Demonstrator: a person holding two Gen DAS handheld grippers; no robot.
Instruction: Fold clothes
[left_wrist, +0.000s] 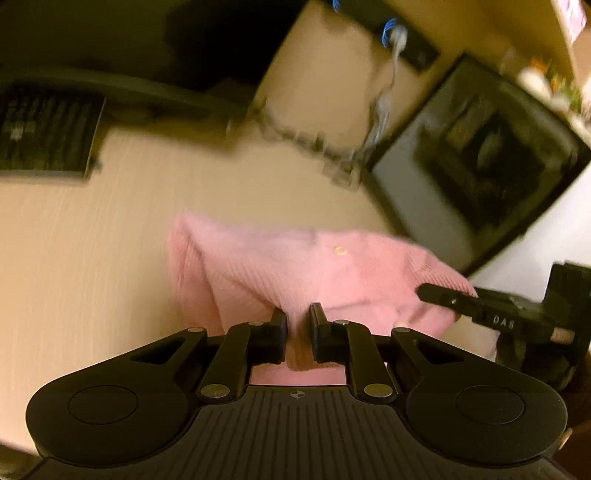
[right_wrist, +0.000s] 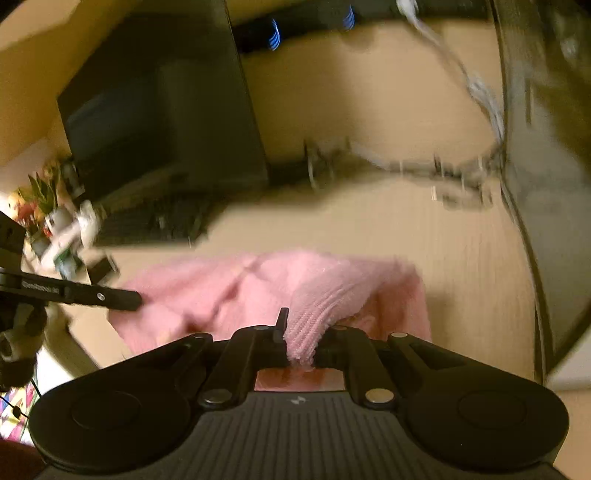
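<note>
With my left claw (left_wrist: 298, 332) and right claw (right_wrist: 301, 345) each pinching an edge of the pink knit garment (left_wrist: 295, 266) lifted partly off the desk (left_wrist: 110, 240), I judged the fold only begun, no neat fold yet visible.

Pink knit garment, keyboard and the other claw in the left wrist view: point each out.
Pink knit garment (left_wrist: 295, 266): left wrist view, middle of the ribbed cloth.
Keyboard (left_wrist: 44, 136): left wrist view, its key field.
Right claw (left_wrist: 443, 297): left wrist view, finger at the garment's edge.
</note>
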